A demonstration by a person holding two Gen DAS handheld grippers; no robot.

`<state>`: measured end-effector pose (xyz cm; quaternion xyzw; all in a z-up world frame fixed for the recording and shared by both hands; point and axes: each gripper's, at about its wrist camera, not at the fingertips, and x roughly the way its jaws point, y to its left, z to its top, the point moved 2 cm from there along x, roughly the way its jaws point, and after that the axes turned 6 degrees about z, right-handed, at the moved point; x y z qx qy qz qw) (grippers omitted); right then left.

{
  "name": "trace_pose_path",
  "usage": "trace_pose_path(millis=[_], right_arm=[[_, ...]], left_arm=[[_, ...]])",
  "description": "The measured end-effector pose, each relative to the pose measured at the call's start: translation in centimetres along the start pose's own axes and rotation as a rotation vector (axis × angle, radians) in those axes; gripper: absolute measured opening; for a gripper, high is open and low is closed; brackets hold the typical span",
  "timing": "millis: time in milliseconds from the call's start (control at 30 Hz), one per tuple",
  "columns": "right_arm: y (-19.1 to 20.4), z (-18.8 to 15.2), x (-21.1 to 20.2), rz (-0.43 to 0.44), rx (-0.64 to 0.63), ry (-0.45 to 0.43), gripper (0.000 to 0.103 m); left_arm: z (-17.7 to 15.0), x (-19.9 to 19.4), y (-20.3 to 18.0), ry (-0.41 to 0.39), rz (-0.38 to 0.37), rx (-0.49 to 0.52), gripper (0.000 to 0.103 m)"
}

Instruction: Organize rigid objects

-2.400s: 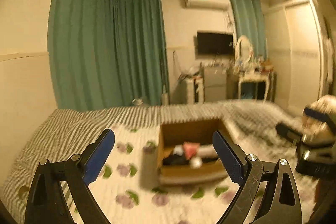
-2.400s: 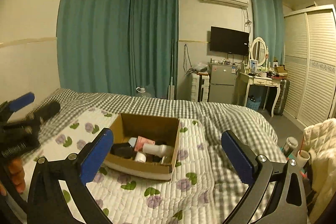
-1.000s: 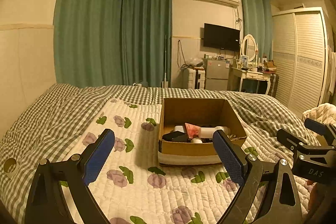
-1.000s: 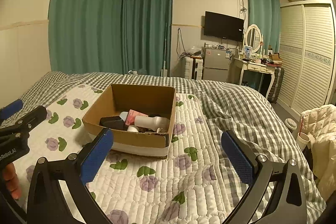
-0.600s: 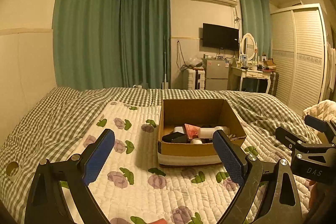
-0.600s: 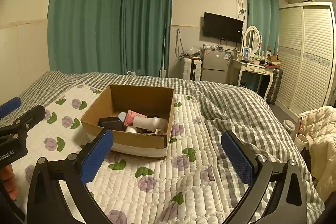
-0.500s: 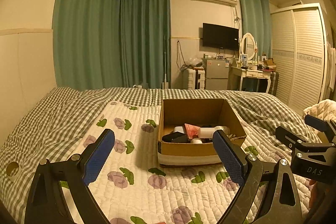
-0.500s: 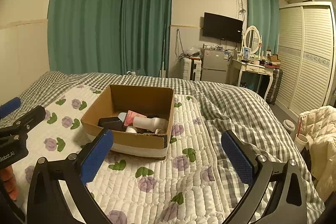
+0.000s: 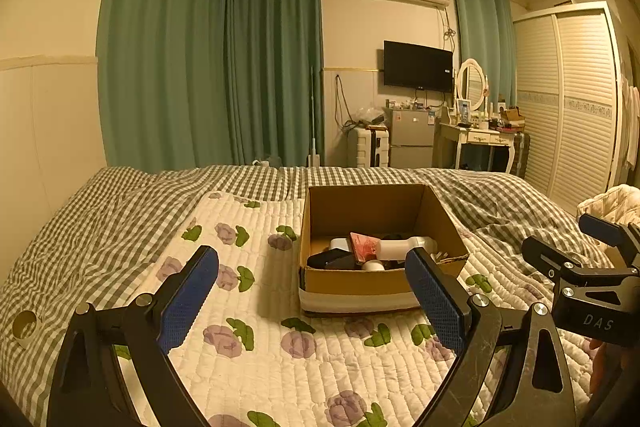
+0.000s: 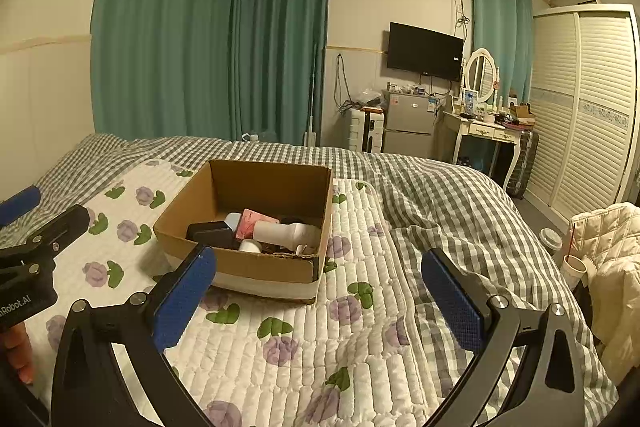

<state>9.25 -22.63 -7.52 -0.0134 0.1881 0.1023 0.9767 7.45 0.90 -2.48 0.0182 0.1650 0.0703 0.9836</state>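
An open cardboard box point(image 9: 360, 285) stands on a flowered quilt point(image 9: 256, 355) on the bed; it also shows in the right wrist view point(image 10: 256, 267). Inside lie a white bottle point(image 10: 288, 233), a pink packet point(image 10: 250, 223), a black case point(image 10: 210, 233) and a small white round thing point(image 10: 251, 246). My left gripper point(image 9: 312, 301) is open and empty, above the quilt in front of the box. My right gripper point(image 10: 318, 301) is open and empty, in front of the box and to its right. Each gripper shows at the edge of the other's view.
A grey checked cover point(image 10: 448, 211) spreads over the bed. Green curtains point(image 9: 208, 67) hang behind it. A small fridge point(image 9: 412, 143), a dressing table point(image 9: 476, 139) and a wardrobe point(image 9: 572, 99) stand at the back right. A cream jacket point(image 10: 608, 267) and a cup point(image 10: 572, 267) are at right.
Both grippers have settled over the bed facing the box after a swing 2.4 s ago. In the last half second almost nothing has moved.
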Motion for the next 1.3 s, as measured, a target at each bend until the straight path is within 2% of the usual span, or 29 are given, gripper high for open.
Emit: trace_pose_path(millis=[1300], right_arm=[[0.26,-0.26,0.24,0.006,-0.003,0.014,0.103]], left_arm=[[-0.7,0.18,0.61,0.009,0.005,-0.012,0.096]])
